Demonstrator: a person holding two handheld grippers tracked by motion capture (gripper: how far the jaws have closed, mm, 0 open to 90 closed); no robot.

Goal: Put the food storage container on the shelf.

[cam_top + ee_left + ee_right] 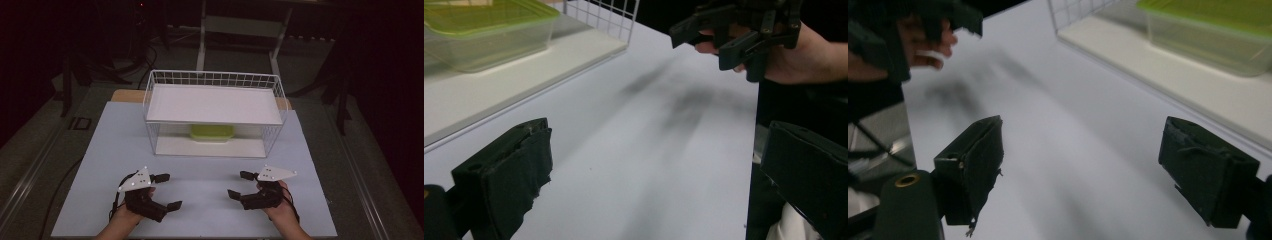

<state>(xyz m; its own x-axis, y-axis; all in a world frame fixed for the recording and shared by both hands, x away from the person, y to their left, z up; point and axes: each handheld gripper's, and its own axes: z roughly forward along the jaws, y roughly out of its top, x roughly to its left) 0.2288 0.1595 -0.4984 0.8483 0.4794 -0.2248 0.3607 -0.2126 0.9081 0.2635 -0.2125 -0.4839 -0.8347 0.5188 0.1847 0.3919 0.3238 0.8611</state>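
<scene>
Your left tongs (167,191) and right tongs (239,184) gape wide, empty, near the wire rack (155,80); inside it the green-lidded clear box (212,132) lies long axis crosswise.

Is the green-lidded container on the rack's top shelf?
No, the container sits on the lower shelf of the wire rack, under the top shelf.

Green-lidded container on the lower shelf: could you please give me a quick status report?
Left gripper and right gripper open, nothing held, over the table. Container untouched on wire rack's lower shelf. Path clear.
</scene>
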